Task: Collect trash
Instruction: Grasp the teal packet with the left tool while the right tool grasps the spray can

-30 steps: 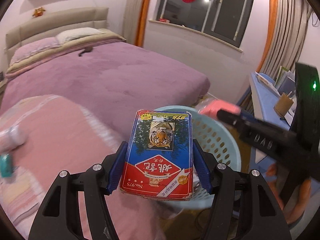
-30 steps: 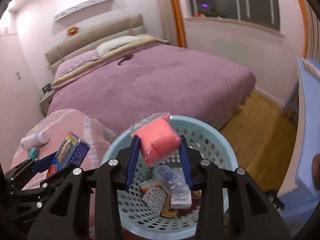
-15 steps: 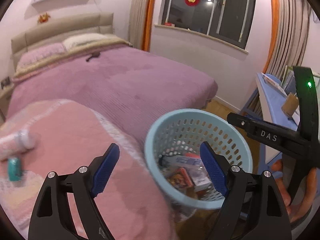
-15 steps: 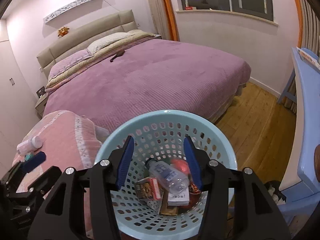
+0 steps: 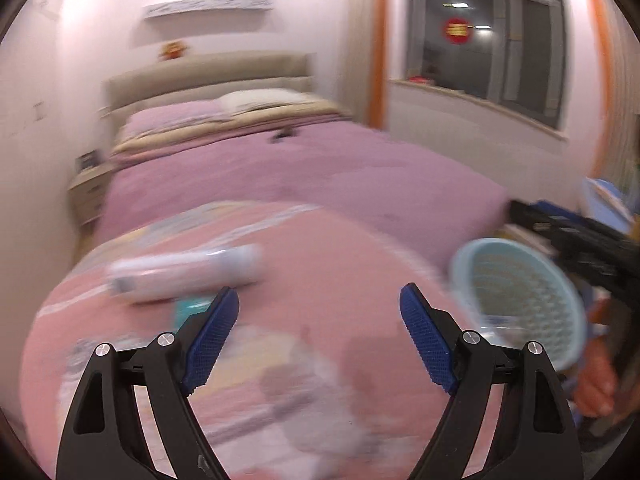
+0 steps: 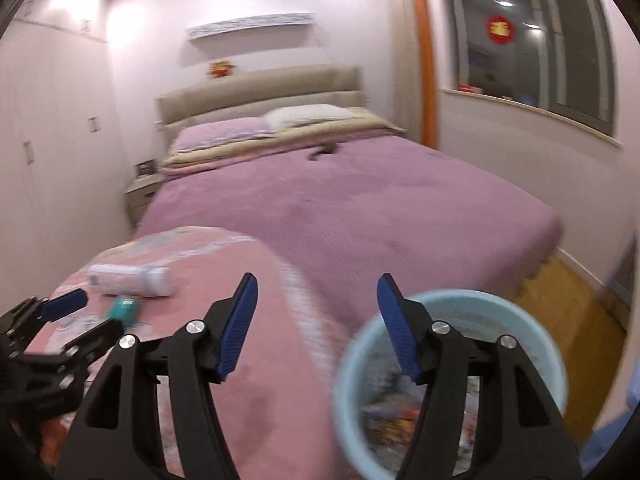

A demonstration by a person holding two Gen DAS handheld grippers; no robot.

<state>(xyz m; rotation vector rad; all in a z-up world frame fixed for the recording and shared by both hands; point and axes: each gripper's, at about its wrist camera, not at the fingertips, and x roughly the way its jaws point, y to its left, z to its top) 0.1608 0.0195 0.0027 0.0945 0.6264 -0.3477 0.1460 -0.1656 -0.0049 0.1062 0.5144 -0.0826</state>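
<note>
A bedroom, with a pink quilt [image 5: 320, 280] in front. The left gripper [image 5: 320, 312] gapes wide and empty; the right gripper [image 6: 318, 300], just opening, is empty. A white bottle [image 5: 184, 272] and teal item [image 6: 125, 307] lie left; the blue basket [image 6: 352, 368] sits lower right.

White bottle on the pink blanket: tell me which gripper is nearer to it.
Left. The left gripper hangs open right beside the white bottle, fingertips just short of it. The right gripper, also open and empty, sits farther off, between the bottle and the blue basket.

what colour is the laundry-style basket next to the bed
Light blue basket, with a perforated wall; the right wrist view shows it best.
</note>
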